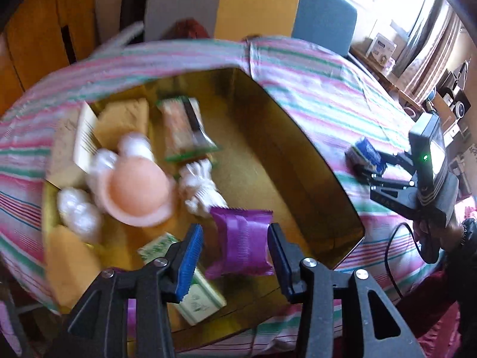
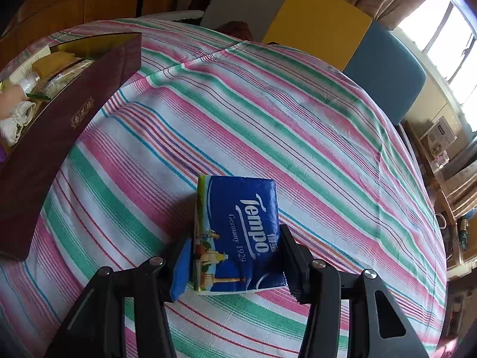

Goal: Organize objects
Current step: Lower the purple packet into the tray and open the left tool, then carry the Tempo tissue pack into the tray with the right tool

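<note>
A purple packet point(image 1: 241, 241) lies in the gold-lined box point(image 1: 298, 125), near its front. My left gripper point(image 1: 235, 229) hangs over it, open; the packet sits between the blue pads with a gap on the left side. The box also holds a peach round item point(image 1: 137, 191), a green-edged snack bar point(image 1: 184, 128), yellow sponges point(image 1: 125, 119) and white wrapped pieces point(image 1: 199, 188). To the right of the box, my right gripper point(image 2: 235, 238) is shut on a blue Tempo tissue pack point(image 2: 238, 226), just above the striped cloth point(image 2: 268, 104). The left wrist view shows that pack point(image 1: 368, 152) too.
The box's maroon outer wall point(image 2: 59, 125) stands at the left of the right wrist view. Grey, yellow and blue chair backs point(image 2: 316, 21) line the table's far edge. A cluttered shelf point(image 2: 441, 143) runs along the right. A hand point(image 1: 432, 238) holds the right gripper.
</note>
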